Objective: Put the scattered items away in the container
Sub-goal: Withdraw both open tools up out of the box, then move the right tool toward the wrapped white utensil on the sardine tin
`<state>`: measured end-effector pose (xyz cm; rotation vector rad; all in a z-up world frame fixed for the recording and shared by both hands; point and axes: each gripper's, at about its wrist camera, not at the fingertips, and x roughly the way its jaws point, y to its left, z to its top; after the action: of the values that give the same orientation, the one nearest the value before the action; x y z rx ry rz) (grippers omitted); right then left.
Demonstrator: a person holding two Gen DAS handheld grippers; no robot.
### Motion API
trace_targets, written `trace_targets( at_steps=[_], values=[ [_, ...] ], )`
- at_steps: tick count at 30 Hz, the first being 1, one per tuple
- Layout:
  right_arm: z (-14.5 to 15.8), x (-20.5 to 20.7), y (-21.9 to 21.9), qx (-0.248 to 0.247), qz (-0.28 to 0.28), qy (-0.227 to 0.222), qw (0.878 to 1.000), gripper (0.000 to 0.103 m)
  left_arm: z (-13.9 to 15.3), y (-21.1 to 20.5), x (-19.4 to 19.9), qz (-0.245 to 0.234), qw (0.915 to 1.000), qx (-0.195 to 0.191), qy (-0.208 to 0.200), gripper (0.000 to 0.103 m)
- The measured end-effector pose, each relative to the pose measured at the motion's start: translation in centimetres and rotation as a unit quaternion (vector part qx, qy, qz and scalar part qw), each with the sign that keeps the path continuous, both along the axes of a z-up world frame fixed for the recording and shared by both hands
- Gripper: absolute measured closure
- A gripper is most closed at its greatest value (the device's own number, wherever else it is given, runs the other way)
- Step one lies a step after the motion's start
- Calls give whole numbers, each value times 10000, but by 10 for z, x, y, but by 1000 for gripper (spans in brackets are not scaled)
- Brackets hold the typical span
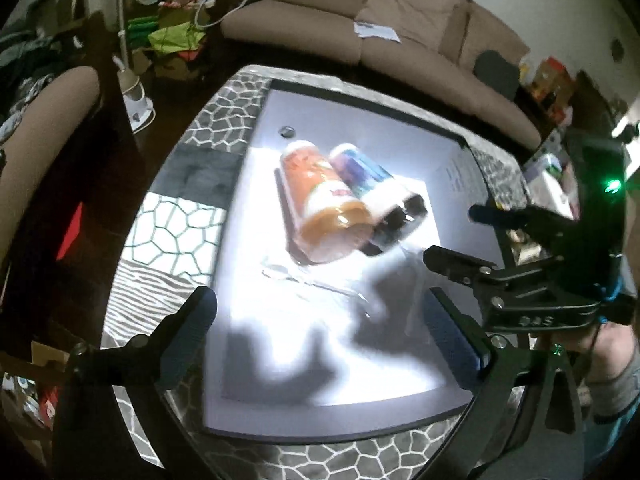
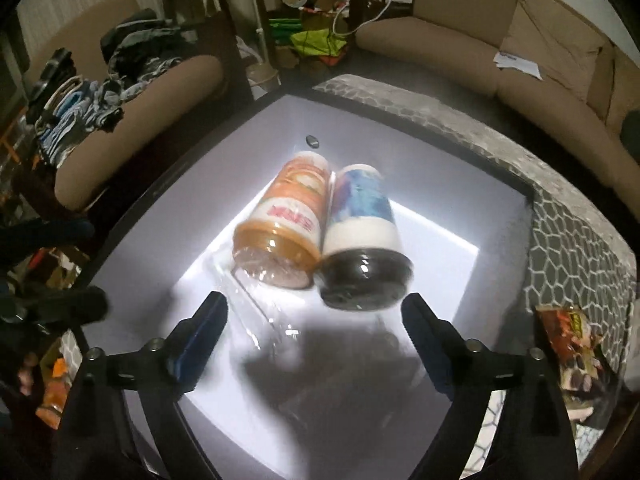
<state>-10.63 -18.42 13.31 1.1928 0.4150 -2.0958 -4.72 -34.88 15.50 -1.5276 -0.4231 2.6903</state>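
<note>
In white, dark-rimmed container [image 2: 500, 216]: orange-lidded jar [image 2: 284, 224], black-lidded jar [image 2: 362, 240] | outside: colourful snack packet [image 2: 572, 344] | left gripper [image 1: 320, 328], right gripper [image 2: 316, 336]: jaws wide, empty

- A tan sofa [image 1: 400, 32] is curving along the far wall.
- Clothes [image 2: 96, 80] are lying heaped on an armchair [image 2: 140, 120].
- A patterned grey rug [image 2: 568, 216] is covering the floor.

Left wrist cam: looks steeply down into shallow white rectangular container [image 1: 340, 128] from its near edge, close; beige fabric sofa [image 1: 320, 12] behind. Right wrist cam: same steep downward look, slightly nearer, from further right. Both views share the container floor w/ orange-lidded plastic jar [image 2: 280, 224] and dark-lidded blue-label jar [image 2: 362, 240] lying side by side.
</note>
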Motion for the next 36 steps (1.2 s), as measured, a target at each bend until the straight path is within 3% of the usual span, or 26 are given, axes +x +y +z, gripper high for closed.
trace_targets(
  at_steps=[2,15,29,36],
  values=[
    [4,11,8,-19,-10,77,10000,0,-2,11,4,-42,9999,-103,-7,0],
    [18,62,38,-124,-209,400,9989,0,5,46,49,39,9993,-384,36,0],
    [57,129,89,-332,-405,715,9961,0,40,94,113,-161,9987,-375,293,0],
    [54,152,132,-433,-569,670,9952,0,49,130,135,-304,9981,-313,440,0]
  ],
)
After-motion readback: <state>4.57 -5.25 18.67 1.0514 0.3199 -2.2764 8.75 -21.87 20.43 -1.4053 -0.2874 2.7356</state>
